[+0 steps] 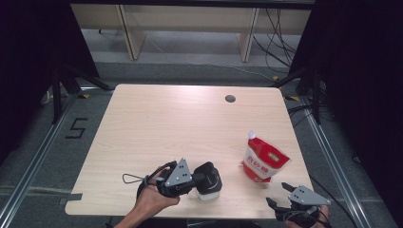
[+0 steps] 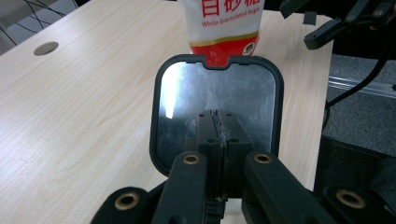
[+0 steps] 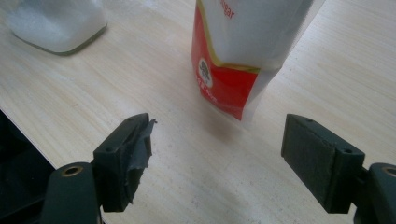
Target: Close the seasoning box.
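Black-rimmed and clear in the middle, the lid (image 2: 215, 109) is pinched between the closed jaws of your left gripper (image 1: 196, 179), held over the container (image 1: 209, 191) of white granules near the table's front edge. The jaws grip only the lid's near edge, so it could pivot or slip if you tilt the wrist quickly, and pressing it down crooked may leave one corner unseated or push the container toward the edge of the table (image 1: 157, 118). Further right, the sugar pouch (image 1: 263, 158) stands upright near the right side of the table; its spout is up and its base narrow, so a nudge could topple it. Your right gripper (image 1: 279, 194) hovers with jaws wide, holding nothing, just short of the pouch; one pad (image 3: 139, 147) looks frayed, which may weaken any grip.
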